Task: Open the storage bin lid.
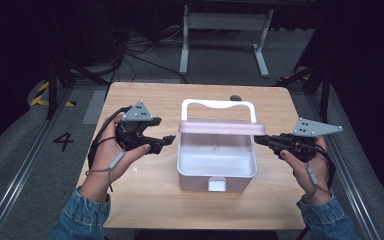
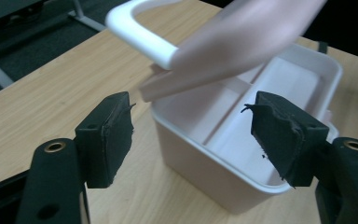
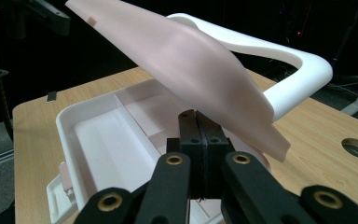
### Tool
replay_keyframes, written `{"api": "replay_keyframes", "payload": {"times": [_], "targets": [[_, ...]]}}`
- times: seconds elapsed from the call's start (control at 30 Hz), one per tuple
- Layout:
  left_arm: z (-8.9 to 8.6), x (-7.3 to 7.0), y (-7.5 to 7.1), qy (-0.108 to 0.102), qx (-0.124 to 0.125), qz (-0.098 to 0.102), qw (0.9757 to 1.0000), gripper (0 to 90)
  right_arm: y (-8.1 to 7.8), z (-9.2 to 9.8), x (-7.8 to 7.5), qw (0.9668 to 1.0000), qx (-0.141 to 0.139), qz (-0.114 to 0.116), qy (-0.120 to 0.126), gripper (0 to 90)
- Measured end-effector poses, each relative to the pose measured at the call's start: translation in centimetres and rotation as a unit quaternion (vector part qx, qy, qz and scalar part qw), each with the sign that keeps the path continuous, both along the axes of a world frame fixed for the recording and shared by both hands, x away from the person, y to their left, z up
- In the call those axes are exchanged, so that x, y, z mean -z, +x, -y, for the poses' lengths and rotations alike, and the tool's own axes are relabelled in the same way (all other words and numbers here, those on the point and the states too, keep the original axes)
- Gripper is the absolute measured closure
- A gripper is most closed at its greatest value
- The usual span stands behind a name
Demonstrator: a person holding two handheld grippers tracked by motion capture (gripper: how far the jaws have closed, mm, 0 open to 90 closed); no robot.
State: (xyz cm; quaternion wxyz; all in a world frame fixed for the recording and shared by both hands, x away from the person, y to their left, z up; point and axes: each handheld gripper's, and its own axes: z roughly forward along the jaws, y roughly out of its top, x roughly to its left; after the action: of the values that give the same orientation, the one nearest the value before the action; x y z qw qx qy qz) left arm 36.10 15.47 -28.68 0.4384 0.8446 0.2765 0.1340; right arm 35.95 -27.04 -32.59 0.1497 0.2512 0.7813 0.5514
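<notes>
A pale pink box (image 1: pixel 217 167) with an inner divider stands in the middle of the wooden table (image 1: pixel 145 200). Its pink lid (image 1: pixel 220 127) is tilted up above the opening, and the white handle (image 1: pixel 217 104) stands behind it. My left gripper (image 1: pixel 169 140) is open just left of the box, apart from it, with nothing between its pads (image 2: pixel 109 135). In the left gripper view the lid (image 2: pixel 242 42) and box (image 2: pixel 205 172) lie ahead. My right gripper (image 1: pixel 258 140) is shut, its tips (image 3: pixel 198 116) tucked under the lid's (image 3: pixel 196 65) right edge.
A white latch (image 1: pixel 216 184) sticks out at the box's front. A round hole (image 1: pixel 235 97) sits near the table's far edge. Beyond the table stand a white frame (image 1: pixel 225 30) and dark floor with cables. Bare wood lies on both sides of the box.
</notes>
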Motion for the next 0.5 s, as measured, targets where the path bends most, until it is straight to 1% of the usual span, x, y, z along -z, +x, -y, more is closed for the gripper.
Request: {"api": "replay_keyframes", "payload": {"times": [0.03,0.07,0.1,0.13,0.2,0.23,0.3,0.37,0.43,0.5], "targets": [[0.2,0.0,-0.1,0.001,0.004,0.004,1.0000,29.6,0.0,0.1,0.0,1.0000,0.001,0.000,0.000,90.0],[0.5,0.1,-0.3,-0.004,0.004,0.004,1.0000,29.1,0.0,0.1,0.0,1.0000,0.002,0.000,0.001,90.0],[0.7,0.1,-0.2,-0.004,0.005,0.009,0.9999,28.4,0.0,0.2,0.0,1.0000,0.003,0.000,0.001,90.0],[1.0,0.3,-0.2,-0.011,0.002,0.009,0.9999,28.0,-0.1,0.2,0.0,1.0000,0.002,-0.001,0.002,90.0],[1.1,0.4,-0.1,-0.014,0.001,0.013,0.9998,27.0,-0.1,0.3,0.0,1.0000,0.004,-0.001,0.003,90.0],[1.4,0.5,0.0,-0.018,-0.006,0.024,0.9995,27.0,-0.1,0.3,0.0,1.0000,0.004,-0.001,0.003,90.0],[1.9,1.0,0.3,-0.036,-0.010,0.034,0.9987,25.2,-0.2,0.3,0.0,1.0000,0.003,-0.001,0.004,90.0],[2.2,1.4,0.6,-0.045,-0.010,0.035,0.9983,25.2,-0.1,0.4,0.0,1.0000,0.003,-0.002,0.006,90.0],[2.5,1.7,0.8,-0.047,-0.010,0.032,0.9983,25.6,-0.1,0.5,0.0,1.0000,0.003,-0.003,0.006,90.0],[2.9,1.9,0.9,-0.054,-0.007,0.030,0.9981,28.0,-0.1,0.5,0.0,1.0000,0.003,-0.003,0.006,90.0]]}}
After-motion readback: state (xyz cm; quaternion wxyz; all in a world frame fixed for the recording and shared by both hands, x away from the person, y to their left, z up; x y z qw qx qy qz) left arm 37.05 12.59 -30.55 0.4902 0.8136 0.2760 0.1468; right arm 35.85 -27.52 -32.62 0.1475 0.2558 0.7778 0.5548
